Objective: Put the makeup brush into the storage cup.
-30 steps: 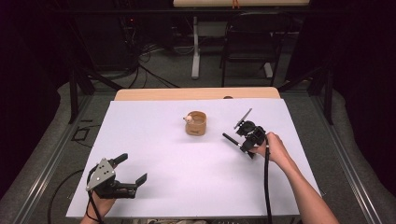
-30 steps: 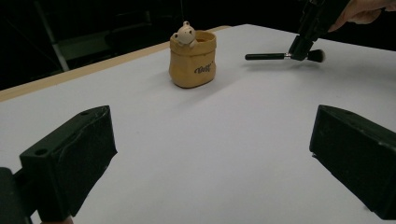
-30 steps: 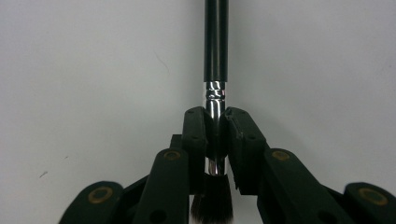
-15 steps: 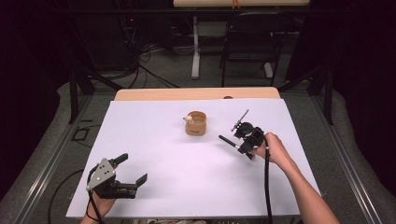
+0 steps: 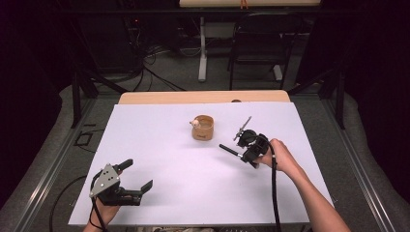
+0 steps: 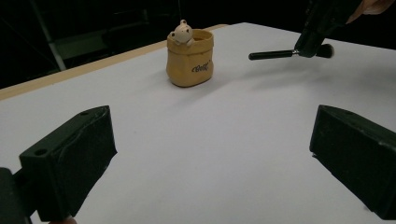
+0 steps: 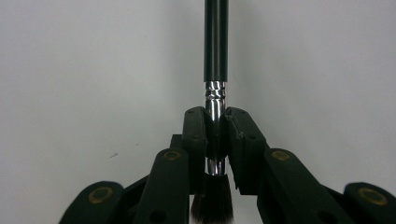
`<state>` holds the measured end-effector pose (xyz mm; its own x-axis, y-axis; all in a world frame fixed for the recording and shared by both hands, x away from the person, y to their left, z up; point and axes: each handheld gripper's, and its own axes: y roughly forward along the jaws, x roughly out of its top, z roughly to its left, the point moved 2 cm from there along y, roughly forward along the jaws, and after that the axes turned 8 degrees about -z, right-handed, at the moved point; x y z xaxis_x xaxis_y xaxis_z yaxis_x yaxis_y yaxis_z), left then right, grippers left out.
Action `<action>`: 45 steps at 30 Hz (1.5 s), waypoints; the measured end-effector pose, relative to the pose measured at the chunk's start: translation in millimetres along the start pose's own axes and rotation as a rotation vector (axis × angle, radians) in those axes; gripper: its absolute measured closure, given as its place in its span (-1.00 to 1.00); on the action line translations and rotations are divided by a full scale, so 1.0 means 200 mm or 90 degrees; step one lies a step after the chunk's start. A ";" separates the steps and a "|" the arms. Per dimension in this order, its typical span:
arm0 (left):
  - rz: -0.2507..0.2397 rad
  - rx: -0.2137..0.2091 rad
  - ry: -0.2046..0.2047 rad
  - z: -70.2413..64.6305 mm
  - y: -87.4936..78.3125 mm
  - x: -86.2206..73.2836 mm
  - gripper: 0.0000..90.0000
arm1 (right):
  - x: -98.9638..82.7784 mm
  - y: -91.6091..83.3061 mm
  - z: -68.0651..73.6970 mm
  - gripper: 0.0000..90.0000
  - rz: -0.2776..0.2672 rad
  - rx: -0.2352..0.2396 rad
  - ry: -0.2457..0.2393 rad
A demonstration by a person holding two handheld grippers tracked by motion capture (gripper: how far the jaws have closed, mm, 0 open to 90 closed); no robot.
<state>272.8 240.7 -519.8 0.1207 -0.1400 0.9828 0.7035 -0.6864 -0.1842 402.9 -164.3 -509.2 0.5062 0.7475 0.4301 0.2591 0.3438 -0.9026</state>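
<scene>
Makeup brush (image 7: 215,46), with a slim black handle, a chrome ferrule and dark bristles: it is held off the table, to the right of the tan sack-shaped ceramic cup (image 5: 203,128) and near it, with the handle end pointing toward the cup. The right gripper (image 7: 215,122) has its fingers (image 7: 194,135) closed on the ferrule, with the bristles lying behind them and the handle projecting forward.

Progress, judged from this layout: pickup of the brush is complete. Placement is outstanding. The likely destination is the cup, and the brush is not yet over its opening. Remaining steps would be to carry the handle end above the rim, tip it downward, lower it in and release.

The cup stands upright on the white-covered table (image 5: 164,145), toward its far middle. A small bear figure (image 6: 181,32) sits on its rim, and dark lettering marks its side.

The left gripper (image 5: 128,176) rests toward the near left of the table, well apart from the cup, with its fingers (image 6: 70,154) spread wide and holding nothing.

Count:
- makeup brush: one
- cup: one
- bear figure: one
- grippers: two
</scene>
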 end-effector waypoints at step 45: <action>0.010 -0.011 0.000 0.00 0.01 0.00 -1.00 | 0.12 0.04 0.42 0.73 -0.005 0.104 -0.179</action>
<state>273.6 238.8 -520.8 0.1307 -0.1510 0.9798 0.6898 -0.6960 -0.1993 347.9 -95.6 -507.3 0.2520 0.8645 0.4350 0.1148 0.4196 -0.9004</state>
